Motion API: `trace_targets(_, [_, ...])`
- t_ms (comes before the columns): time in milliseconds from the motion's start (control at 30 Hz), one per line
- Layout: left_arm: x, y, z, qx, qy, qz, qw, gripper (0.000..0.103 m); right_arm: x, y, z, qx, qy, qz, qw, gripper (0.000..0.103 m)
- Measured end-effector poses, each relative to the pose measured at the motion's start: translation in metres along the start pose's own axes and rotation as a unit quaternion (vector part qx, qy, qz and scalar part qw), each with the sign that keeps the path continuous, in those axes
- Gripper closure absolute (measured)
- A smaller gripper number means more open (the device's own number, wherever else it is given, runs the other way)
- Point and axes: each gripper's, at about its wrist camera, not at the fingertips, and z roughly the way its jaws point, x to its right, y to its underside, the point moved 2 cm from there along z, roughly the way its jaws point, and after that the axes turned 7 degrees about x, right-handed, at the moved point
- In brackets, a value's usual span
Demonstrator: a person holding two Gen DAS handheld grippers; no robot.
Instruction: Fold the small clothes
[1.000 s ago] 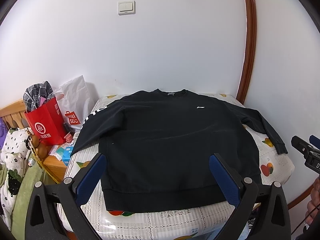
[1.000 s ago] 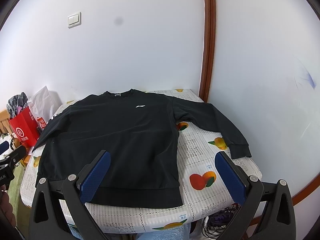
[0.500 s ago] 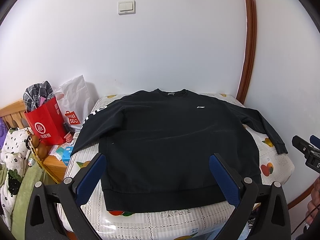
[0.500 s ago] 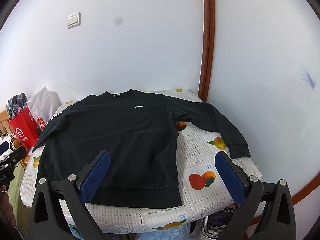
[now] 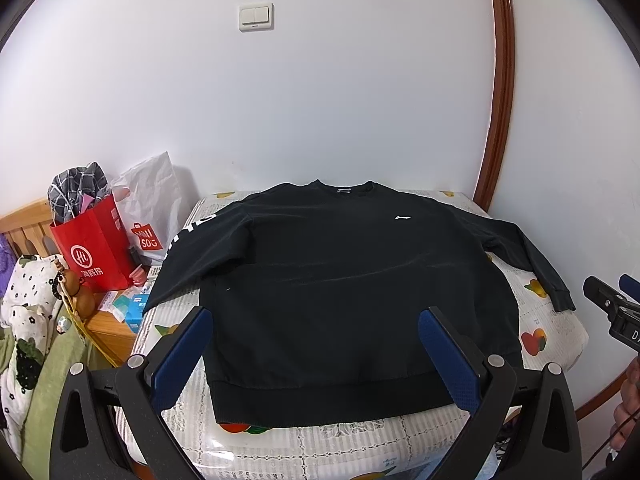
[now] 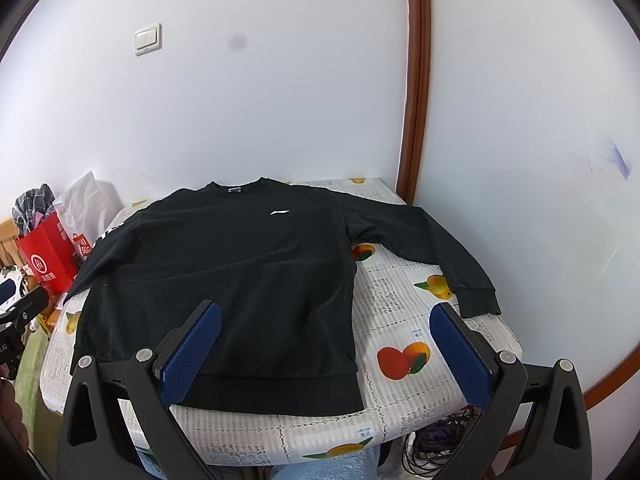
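A black long-sleeved sweatshirt [image 5: 340, 288] lies flat, front up, on a small table with a fruit-print cloth [image 5: 552, 332]. Its collar points to the wall and both sleeves are spread out. It also shows in the right wrist view [image 6: 240, 280]. My left gripper [image 5: 316, 356] is open and empty, held above the hem near the table's front edge. My right gripper [image 6: 326, 350] is open and empty, above the hem's right part. The right sleeve cuff [image 6: 478, 304] lies near the table's right edge.
White walls stand behind and to the right of the table, with a brown corner trim [image 5: 500, 92]. A red paper bag [image 5: 94, 252] and a white plastic bag [image 5: 150, 208] stand on a wooden stand to the left. Cables [image 6: 436, 448] lie under the table.
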Motion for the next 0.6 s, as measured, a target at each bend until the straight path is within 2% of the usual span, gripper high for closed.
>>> trace_targets(600, [0.0006, -0.0002, 0.0017, -0.001, 0.002, -0.003, 1.0000, 0.000, -0.0065, -0.0026, -0.0018, 0.003, 0.004, -0.008, 1.000, 0.000])
